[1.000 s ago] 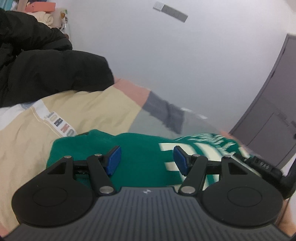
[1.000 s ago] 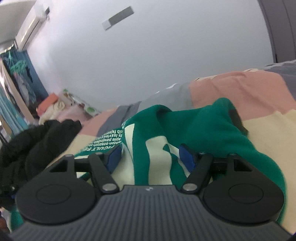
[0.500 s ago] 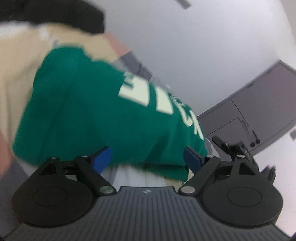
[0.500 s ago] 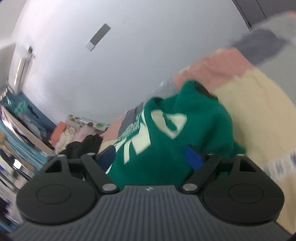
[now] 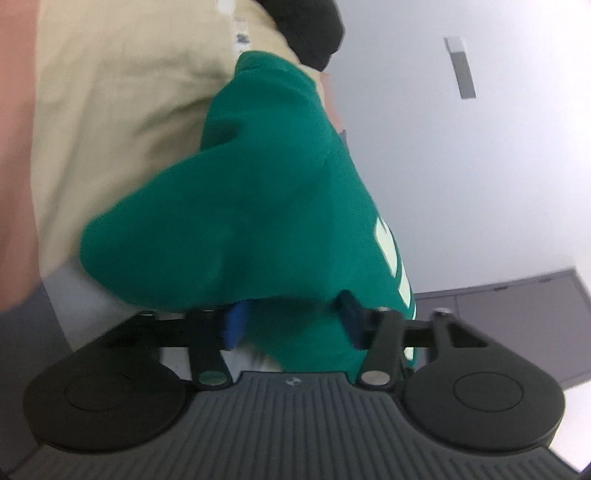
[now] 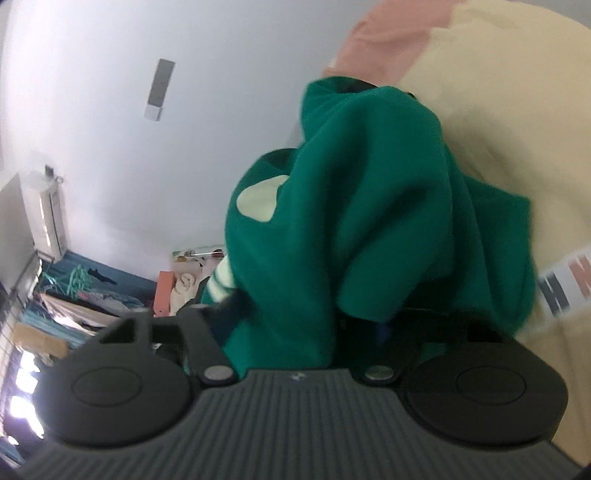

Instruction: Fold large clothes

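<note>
A green sweatshirt (image 5: 240,221) with pale lettering lies bunched on a beige bedspread (image 5: 129,110). My left gripper (image 5: 291,321) is at its near edge, jaws closing, with a fold of green cloth between the blue pads (image 5: 234,325). The left pad still stands slightly off the cloth. In the right wrist view the same sweatshirt (image 6: 369,221) fills the gap of my right gripper (image 6: 308,319), whose jaws are also closing. Cloth drapes over its right finger and hides that pad.
The bedspread (image 6: 498,110) has pink and grey patches and printed letters. A black jacket (image 5: 306,26) lies at the bed's far end. A dark cabinet (image 5: 517,314) stands by the white wall. An air conditioner (image 6: 44,218) and cluttered shelves (image 6: 92,295) are at the left.
Both grippers rolled strongly and dropped toward the sweatshirt. Their jaws widened, then narrowed around the cloth's near edge, which now sits between the fingers on both sides.
</note>
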`<state>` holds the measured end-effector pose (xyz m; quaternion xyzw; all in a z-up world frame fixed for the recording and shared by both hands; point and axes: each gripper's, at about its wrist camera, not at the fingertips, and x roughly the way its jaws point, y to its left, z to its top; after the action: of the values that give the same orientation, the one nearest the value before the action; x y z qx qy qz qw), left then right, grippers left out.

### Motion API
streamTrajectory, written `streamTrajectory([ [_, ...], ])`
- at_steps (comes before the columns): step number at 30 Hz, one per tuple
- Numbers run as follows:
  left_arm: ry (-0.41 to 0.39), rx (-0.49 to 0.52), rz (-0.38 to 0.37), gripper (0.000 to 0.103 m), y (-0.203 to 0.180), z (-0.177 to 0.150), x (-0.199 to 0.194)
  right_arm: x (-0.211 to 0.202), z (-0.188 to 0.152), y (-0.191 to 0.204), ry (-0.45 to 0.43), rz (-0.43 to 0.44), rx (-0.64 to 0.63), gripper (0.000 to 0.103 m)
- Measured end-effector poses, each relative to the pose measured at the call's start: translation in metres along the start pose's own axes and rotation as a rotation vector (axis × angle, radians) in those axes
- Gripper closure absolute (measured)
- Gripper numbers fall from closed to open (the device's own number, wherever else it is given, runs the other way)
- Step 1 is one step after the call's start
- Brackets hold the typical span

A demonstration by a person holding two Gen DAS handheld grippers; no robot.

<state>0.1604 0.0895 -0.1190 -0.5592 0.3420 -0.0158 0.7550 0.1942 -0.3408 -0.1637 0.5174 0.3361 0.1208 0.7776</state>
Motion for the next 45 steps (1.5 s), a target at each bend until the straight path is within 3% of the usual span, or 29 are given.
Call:
streamTrajectory([
  [2,-0.030,0.068,0.010,0.067,-0.010,0.002,-0.005,0.001,-0.001,0.005,0.001,0.015,-0.040,0.066],
  [3,-0.043,0.117,0.018,0.069,-0.019,0.001,-0.007,0.001,-0.001,0.008,0.006,0.018,-0.056,0.071],
  [4,-0.050,0.164,0.023,0.074,-0.026,0.001,-0.011,0.000,-0.001,0.013,0.011,0.020,-0.082,0.087],
  [5,-0.057,0.197,0.018,0.079,-0.033,0.000,-0.016,-0.002,-0.001,0.020,0.010,0.026,-0.125,0.090],
  [9,-0.118,0.270,-0.071,0.092,-0.047,0.008,-0.040,-0.015,-0.013,0.057,-0.009,-0.011,-0.366,0.094],
  [11,-0.152,0.289,-0.102,0.093,-0.052,0.015,-0.046,-0.024,-0.020,0.067,-0.015,0.010,-0.401,0.095],
  [16,-0.187,0.338,-0.037,0.094,-0.052,0.030,-0.036,-0.028,-0.042,0.080,-0.017,-0.031,-0.511,0.095],
  [23,-0.103,0.276,0.157,0.094,-0.019,0.030,0.004,-0.002,-0.048,0.049,0.062,-0.122,-0.457,0.093],
  [30,-0.100,0.234,0.144,0.093,-0.015,0.026,0.000,-0.013,-0.050,0.037,0.083,-0.117,-0.350,0.089],
  [31,-0.095,0.227,0.139,0.090,-0.014,0.026,-0.001,-0.015,-0.049,0.036,0.088,-0.119,-0.337,0.087],
  [33,-0.082,0.206,0.128,0.072,-0.012,0.025,-0.005,-0.021,-0.050,0.037,0.086,-0.118,-0.312,0.086],
  [34,-0.073,0.190,0.122,0.048,-0.014,0.023,-0.008,-0.024,-0.051,0.036,0.087,-0.117,-0.300,0.081],
  [35,-0.059,0.169,0.114,0.028,-0.013,0.019,-0.010,-0.025,-0.053,0.036,0.090,-0.127,-0.289,0.070],
  [36,-0.044,0.142,0.106,0.023,-0.012,0.016,-0.011,-0.026,-0.053,0.036,0.094,-0.142,-0.278,0.061],
  [38,-0.017,0.095,0.090,0.018,-0.008,0.008,-0.012,-0.027,-0.054,0.031,0.099,-0.149,-0.227,0.013],
  [41,0.026,0.012,0.051,0.009,0.001,0.002,-0.005,-0.025,-0.055,0.017,0.118,-0.120,-0.116,0.012],
  [45,0.028,-0.098,0.011,0.008,0.019,0.004,0.009,-0.012,-0.051,-0.008,0.106,-0.098,0.046,0.011],
])
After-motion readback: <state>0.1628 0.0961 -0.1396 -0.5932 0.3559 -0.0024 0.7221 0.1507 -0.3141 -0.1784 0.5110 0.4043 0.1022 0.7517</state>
